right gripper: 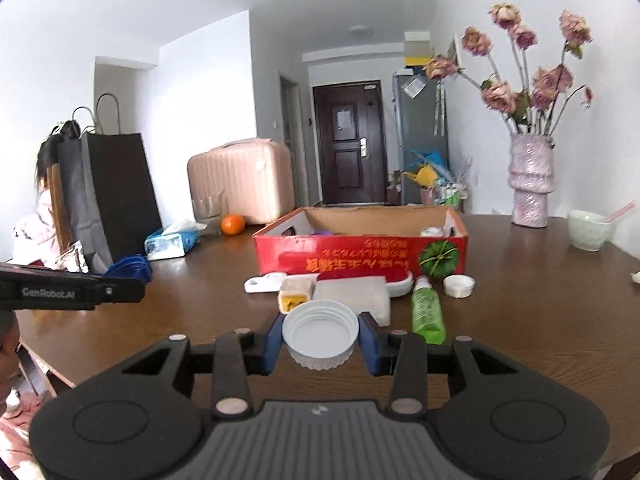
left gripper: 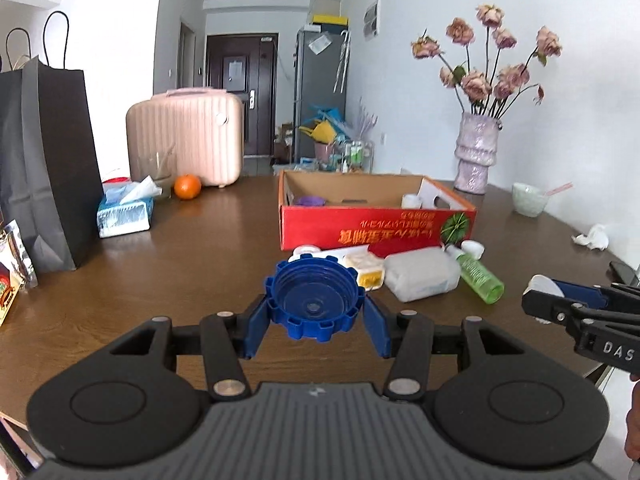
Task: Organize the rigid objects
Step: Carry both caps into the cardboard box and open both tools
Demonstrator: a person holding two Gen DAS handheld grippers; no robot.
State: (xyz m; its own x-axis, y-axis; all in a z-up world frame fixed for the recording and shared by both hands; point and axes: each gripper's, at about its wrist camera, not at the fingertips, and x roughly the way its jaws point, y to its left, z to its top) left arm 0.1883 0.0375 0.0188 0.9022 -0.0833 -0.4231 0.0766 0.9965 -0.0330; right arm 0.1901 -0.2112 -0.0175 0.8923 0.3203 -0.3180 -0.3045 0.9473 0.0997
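Note:
My left gripper [left gripper: 316, 308] is shut on a large blue ribbed lid [left gripper: 314, 296] and holds it above the brown table [left gripper: 200, 256]. My right gripper [right gripper: 320, 338] is shut on a white round lid [right gripper: 320, 332], also above the table; it shows at the right in the left wrist view [left gripper: 544, 298]. A red cardboard box [right gripper: 360, 256] stands open ahead [left gripper: 376, 228], with a purple item [left gripper: 308, 201] and a white item [left gripper: 412, 201] inside. In front of it lie a clear plastic box [left gripper: 422, 274], a green bottle [right gripper: 428, 312], a yellow-white container [right gripper: 296, 292], a small white cap [right gripper: 459, 285] and a flat white piece [right gripper: 264, 283].
A black paper bag [left gripper: 52, 160], a tissue pack [left gripper: 126, 214], an orange [left gripper: 187, 186] and a pink suitcase [left gripper: 186, 136] stand at the left. A vase of dried roses [right gripper: 532, 184], a pale bowl [right gripper: 590, 230] and crumpled tissue [left gripper: 594, 238] are at the right.

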